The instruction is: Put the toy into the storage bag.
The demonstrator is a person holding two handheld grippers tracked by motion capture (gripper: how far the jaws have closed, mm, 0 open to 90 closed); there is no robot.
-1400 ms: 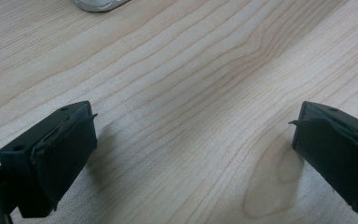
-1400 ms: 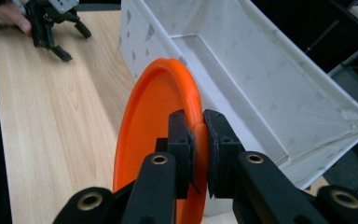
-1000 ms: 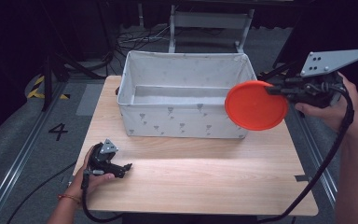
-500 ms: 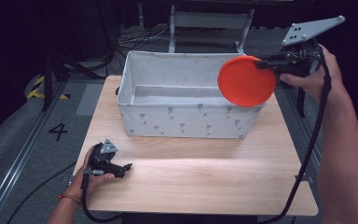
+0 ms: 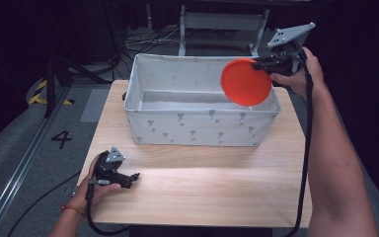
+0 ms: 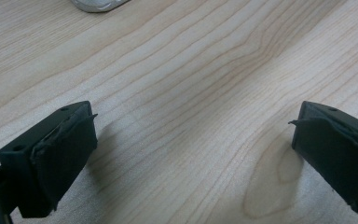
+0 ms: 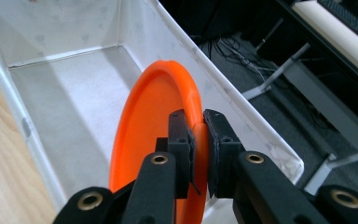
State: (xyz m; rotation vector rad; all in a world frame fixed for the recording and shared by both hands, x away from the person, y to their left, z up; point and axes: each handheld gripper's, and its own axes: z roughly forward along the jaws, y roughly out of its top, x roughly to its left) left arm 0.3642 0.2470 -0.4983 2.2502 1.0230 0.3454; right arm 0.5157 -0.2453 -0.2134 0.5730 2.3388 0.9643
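**Orange plate swings in over the bin**

The right tongs (image 5: 262,63) are clamped tight on the rim of an orange plate (image 5: 246,82), and they have carried it a good way in the last second. A second ago the plate hung out past the right end of the fabric bin (image 5: 197,129), over the tabletop's edge; now it sits over the bin's right-hand end, tilted up on edge with its face turned toward the near side. It has also come down a little — its lower edge now dips below the line of the bin's far rim, though it does not look to be touching the cloth floor.

From the right gripper view the grip is plain: both pads pinch the plate's raised lip (image 7: 193,122), the disc stands nearly upright ahead of the jaws, and the bin's pale, bare floor (image 7: 70,112) lies just beyond it. The bin's right wall runs close alongside the plate, apart from it as far as I can tell.

The left tongs (image 5: 131,178) rest on the wooden tabletop (image 5: 212,187) at the near left corner, jaws spread wide with nothing but bare wood grain between them (image 6: 191,140). That hand has not stirred.

So the carry looks nearly done. By my reading the plate is lined up for a drop into the bin — what remains is to lower it, probably lay it flatter, and let go. The thing to watch is the right wall: a plate held on edge this close could catch the soft rim on the way down.
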